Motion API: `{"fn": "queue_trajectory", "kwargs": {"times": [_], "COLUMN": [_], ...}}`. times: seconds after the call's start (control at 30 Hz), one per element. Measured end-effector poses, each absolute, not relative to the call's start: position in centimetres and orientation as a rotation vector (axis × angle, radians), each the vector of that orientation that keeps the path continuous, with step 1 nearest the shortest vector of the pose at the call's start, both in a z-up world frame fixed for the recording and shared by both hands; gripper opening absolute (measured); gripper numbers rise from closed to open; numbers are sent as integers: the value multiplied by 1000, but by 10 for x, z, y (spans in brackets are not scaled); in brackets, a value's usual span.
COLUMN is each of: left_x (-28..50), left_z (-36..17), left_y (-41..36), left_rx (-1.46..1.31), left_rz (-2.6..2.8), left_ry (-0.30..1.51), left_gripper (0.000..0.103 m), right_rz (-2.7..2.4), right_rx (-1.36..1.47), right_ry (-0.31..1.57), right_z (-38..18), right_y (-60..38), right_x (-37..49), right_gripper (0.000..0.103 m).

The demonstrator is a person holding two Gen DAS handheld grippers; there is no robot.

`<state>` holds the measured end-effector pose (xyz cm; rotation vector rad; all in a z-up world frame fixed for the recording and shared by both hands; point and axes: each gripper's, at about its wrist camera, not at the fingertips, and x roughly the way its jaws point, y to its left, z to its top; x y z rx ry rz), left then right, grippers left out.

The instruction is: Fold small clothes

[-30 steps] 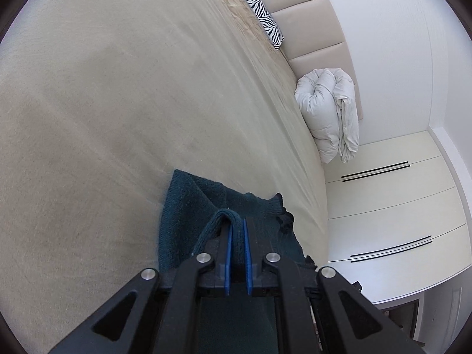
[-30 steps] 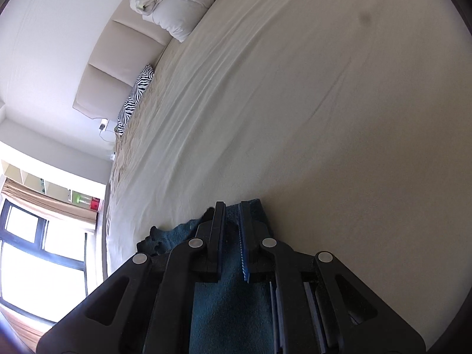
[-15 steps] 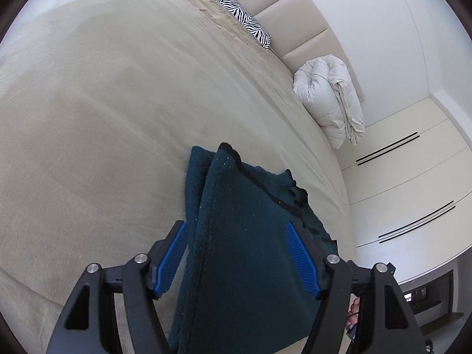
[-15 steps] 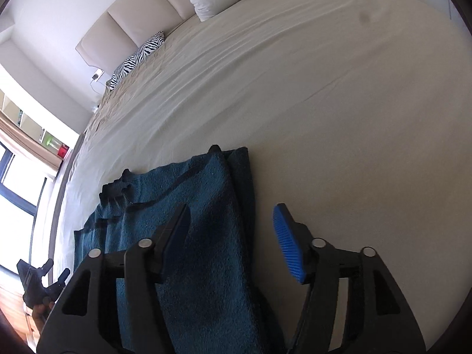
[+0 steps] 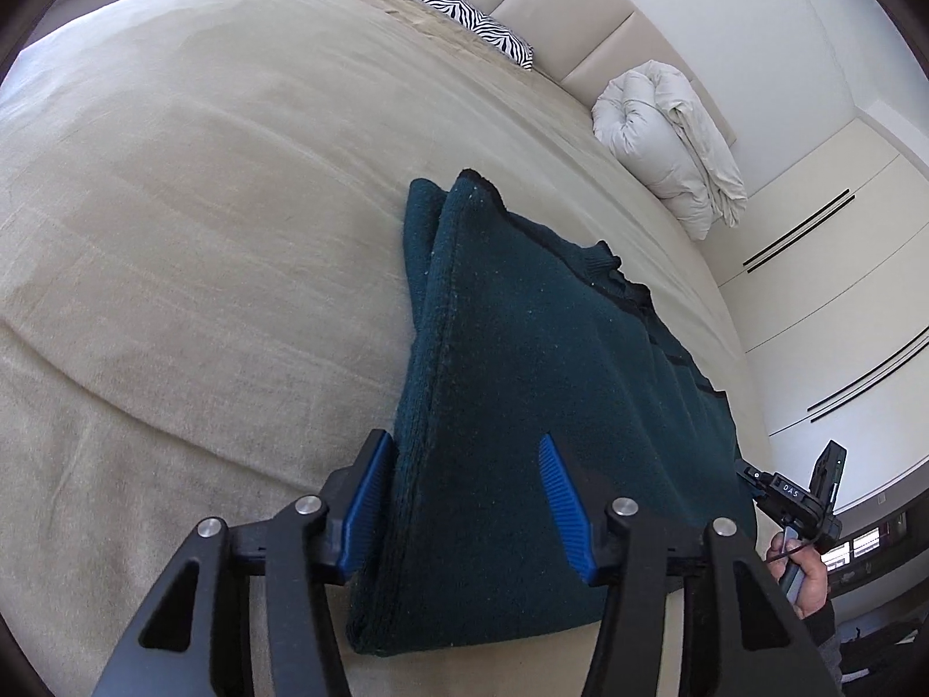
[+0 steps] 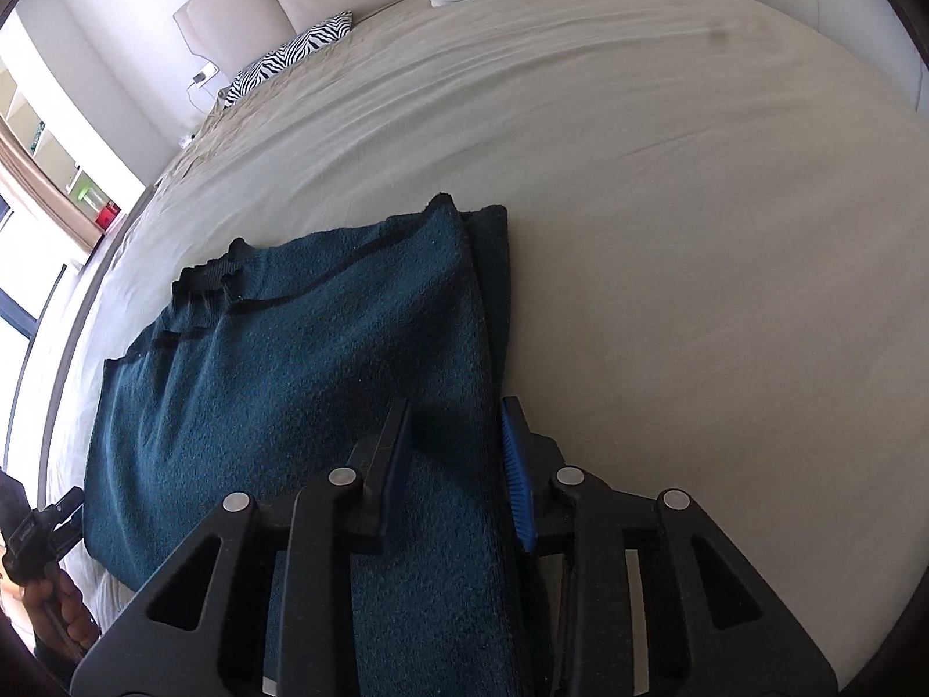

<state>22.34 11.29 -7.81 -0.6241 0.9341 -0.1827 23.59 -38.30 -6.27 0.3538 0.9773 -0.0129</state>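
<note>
1. Teal knit, folded over on itself, the sweater [image 5: 557, 383] lies flat on the beige bed [image 5: 191, 221], its doubled edge running lengthwise and a dark trim line crossing near the collar.

2. Your left gripper [image 5: 464, 499] hangs low over the near end of the sweater, jaws spread wide and gripping nothing; one blue pad [image 5: 366, 493] sits just beside the folded edge, the other [image 5: 566, 508] over the cloth.

3. Your right gripper [image 6: 458, 470] hovers over the same folded edge from the opposite end, jaws likewise parted and released, straddling the thick fold of the sweater [image 6: 278, 383]; whether the pads touch the knit cannot be told.

4. Seen from your right wrist, the black collar [image 6: 209, 276] of the sweater points toward the window side of the room, and the bed sheet [image 6: 697, 232] stretches bare-looking and lightly creased beyond the fold.

5. At the head of the bed, a zebra-striped pillow [image 5: 470, 20] rests against the padded headboard [image 5: 586, 29], with a rolled white duvet [image 5: 668, 139] beside it.

6. White cupboard doors [image 5: 824, 302] line the wall past the far side of the bed.
</note>
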Motion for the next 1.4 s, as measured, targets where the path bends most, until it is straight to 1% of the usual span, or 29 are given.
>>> {"fn": "queue_trajectory", "kwargs": {"times": [0.03,0.1,0.13,0.2,0.27,0.37,0.57,0.73,0.87,0.93,1.0,1.03,1.07,1.1,1.23,1.3,1.33,1.37,1.4], "left_x": [224,222,221,218,215,213,211,205,200,201,199,197,195,192,182,179,178,178,177], "left_z": [-79,-80,-81,-82,-81,-81,-84,-87,-91,-93,-92,-91,-91,-92,-93,-93,-92,-92,-92], "left_y": [113,115,116,119,119,115,114,114,118,120,122,125,127,127,128,127,126,125,124], "left_rx": [-617,-611,-606,-604,-595,-556,-527,-514,-542,-555,-584,-601,-613,-619,-636,-632,-626,-614,-599], "left_rz": [-171,-154,-147,-139,-135,-130,-122,-118,-118,-125,-136,-140,-142,-143,-144,-142,-139,-136,-131], "left_ry": [937,940,942,943,941,942,946,946,946,949,946,943,939,937,932,933,935,941,946], "left_gripper": [43,28,25,22,20,15,13,12,12,13,16,19,24,26,26,26,26,26,23], "right_rz": [-17,-25,-28,-37,-45,-63,-110,-130,-134,-119,-113,-114,-116,-119,-115,-95,-88,-98,-110], "right_rx": [344,333,336,349,358,350,397,467,520,536,553,552,546,535,505,472,446,412,382], "right_ry": [975,964,958,946,932,924,902,927,909,917,917,918,915,910,878,894,921,946,968], "right_z": [-63,-62,-62,-59,-55,-53,-51,-71,-80,-84,-79,-74,-68,-62,-48,-50,-54,-59,-64], "right_y": [-382,-381,-381,-384,-388,-389,-399,-409,-414,-415,-417,-416,-414,-411,-399,-393,-389,-385,-383], "right_x": [234,231,229,225,221,217,209,211,208,208,203,199,194,188,158,146,143,139,135], "right_gripper": [20,16,13,11,7,5,5,4,5,5,7,9,17,22,49,49,46,31,26]}}
